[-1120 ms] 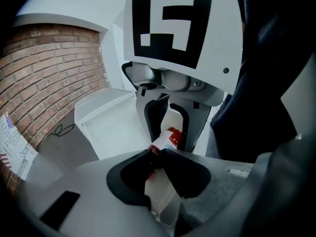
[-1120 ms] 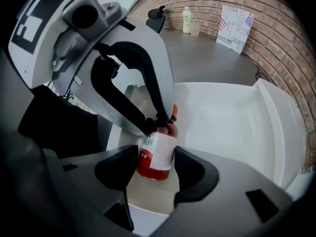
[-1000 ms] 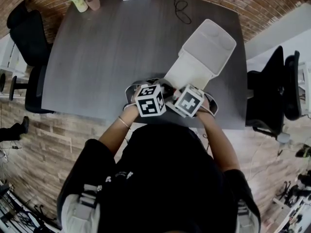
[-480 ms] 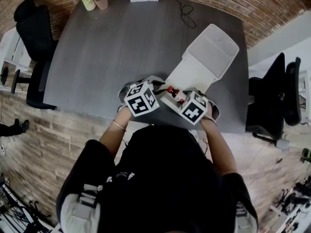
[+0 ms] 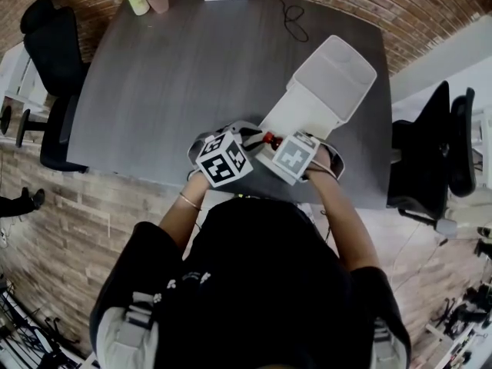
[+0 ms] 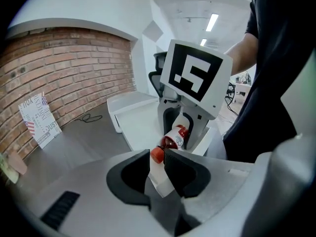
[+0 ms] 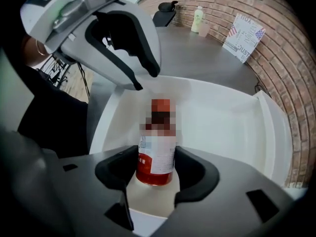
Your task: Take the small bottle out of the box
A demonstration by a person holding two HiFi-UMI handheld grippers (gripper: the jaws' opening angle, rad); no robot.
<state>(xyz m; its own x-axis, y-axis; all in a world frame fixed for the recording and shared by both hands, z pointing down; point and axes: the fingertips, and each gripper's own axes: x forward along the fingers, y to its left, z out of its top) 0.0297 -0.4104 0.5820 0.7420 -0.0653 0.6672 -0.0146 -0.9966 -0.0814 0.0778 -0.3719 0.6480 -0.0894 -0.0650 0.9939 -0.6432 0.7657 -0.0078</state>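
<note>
Brick wall [image 6: 64, 73] behind dark worktop [image 5: 177, 75]. White box [image 5: 304, 114] at near edge, lid lying open behind. Small bottle [image 7: 157, 149] tilted over box floor, not yet clear of walls. Right hand-held gripper [image 7: 157, 159] points down, pads against bottle body, jaws just widened slightly. Left hand-held gripper [image 6: 156, 163] empty, jaws narrowly apart, tips just beside red cap [image 6: 157, 154]. Step: lift-out, probably begun. Next: firm up right grip, raise bottle straight past box wall, set on bare worktop.
</note>
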